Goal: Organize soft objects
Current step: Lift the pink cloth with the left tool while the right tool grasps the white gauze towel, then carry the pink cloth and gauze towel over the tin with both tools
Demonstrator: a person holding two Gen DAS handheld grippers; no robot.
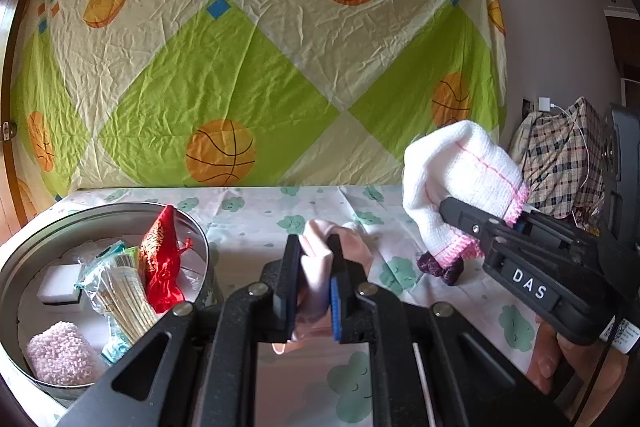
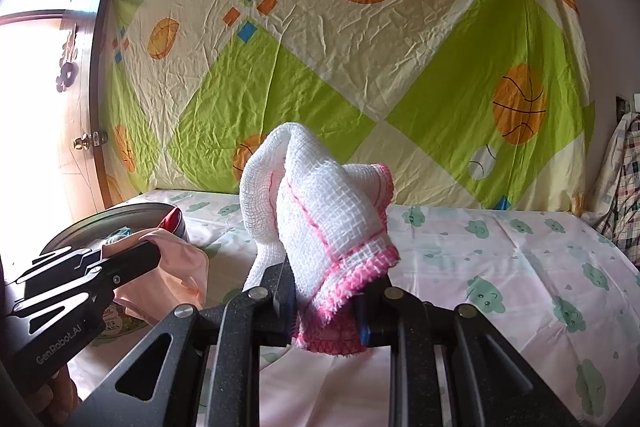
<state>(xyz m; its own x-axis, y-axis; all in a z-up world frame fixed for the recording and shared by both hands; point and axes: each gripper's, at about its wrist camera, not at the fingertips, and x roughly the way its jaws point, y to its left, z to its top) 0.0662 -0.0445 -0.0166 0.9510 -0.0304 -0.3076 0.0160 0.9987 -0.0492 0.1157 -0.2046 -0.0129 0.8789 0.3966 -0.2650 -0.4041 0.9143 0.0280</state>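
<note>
A pale pink cloth [image 1: 316,259] is clamped in the left gripper [image 1: 314,287] beside a round tin [image 1: 52,227] holding a red pouch [image 1: 162,255]. A white dishcloth [image 2: 320,211] with pink edging is pinched by the right gripper [image 2: 324,307] — raised above the bedsheet [image 2: 500,267]. A small dark object [image 1: 440,267] — possibly a hair tie — lies beneath it.

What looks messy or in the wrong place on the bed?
A small dark purple thing lies loose on the cloud-print sheet, outside the round tin where the other bits sit. The pink cloth and the white cloth are bunched up, but each is clamped in a hand-held gripper.
</note>
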